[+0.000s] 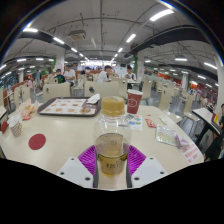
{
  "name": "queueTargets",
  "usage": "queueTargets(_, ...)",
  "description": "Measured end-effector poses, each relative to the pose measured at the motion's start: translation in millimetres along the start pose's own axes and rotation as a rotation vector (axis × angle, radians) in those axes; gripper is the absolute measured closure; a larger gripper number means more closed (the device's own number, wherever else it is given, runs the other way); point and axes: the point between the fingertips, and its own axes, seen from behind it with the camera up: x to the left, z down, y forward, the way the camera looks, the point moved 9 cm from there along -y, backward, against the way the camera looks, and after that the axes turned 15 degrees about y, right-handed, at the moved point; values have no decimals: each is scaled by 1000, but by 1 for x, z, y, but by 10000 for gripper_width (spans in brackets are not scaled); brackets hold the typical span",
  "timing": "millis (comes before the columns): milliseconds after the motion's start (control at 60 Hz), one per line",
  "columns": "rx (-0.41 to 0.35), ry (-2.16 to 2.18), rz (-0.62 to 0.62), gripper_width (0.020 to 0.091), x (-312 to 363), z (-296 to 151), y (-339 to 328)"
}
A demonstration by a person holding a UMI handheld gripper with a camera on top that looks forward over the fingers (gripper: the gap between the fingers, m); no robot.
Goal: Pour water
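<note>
A small clear measuring cup (110,162) with yellowish liquid and printed marks stands upright between my fingers. The magenta pads (88,159) press on both its sides, so my gripper (111,152) is shut on it. Just beyond it on the white table (60,135) stands a clear glass (113,105) holding yellowish liquid. A red cup (134,100) sits close to that glass on its right. I cannot tell whether the measuring cup rests on the table or is lifted.
A tray (68,106) with a patterned sheet lies beyond on the left. A round red coaster (37,141) lies nearer on the left. Small items and papers (170,131) lie to the right. Several people sit at tables farther back.
</note>
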Motion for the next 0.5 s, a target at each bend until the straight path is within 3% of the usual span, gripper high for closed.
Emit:
queueTargets(167,1,-66,91,735,14,-17,-8)
queueTargets(500,-156,-640,355,734,129,-120,-30)
